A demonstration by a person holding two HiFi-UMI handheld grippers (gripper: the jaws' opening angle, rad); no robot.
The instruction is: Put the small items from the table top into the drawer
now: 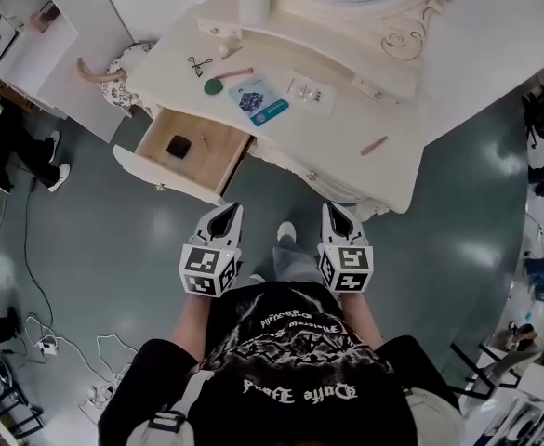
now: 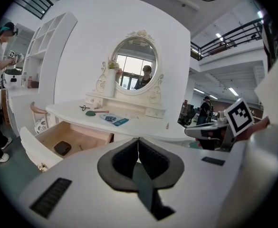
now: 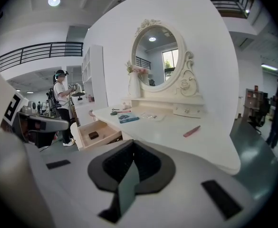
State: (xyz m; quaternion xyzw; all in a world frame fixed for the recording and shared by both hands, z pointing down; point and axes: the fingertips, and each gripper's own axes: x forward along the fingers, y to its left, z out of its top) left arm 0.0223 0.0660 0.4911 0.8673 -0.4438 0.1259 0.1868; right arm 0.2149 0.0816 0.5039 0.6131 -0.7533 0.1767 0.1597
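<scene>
Left gripper (image 1: 226, 216), right gripper (image 1: 336, 214) both closed, empty. Pink stick (image 1: 375, 145) at 1 o'clock off right gripper, nearer; axis 2-to-8.

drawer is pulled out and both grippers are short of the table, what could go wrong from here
The open drawer juts out on the left gripper's side, so stepping in could bump it. The pink stick lies near the table's front edge on the right gripper's side; a clumsy nudge may roll it off. The flat blue packet may be hard for the jaws to lift.
</scene>
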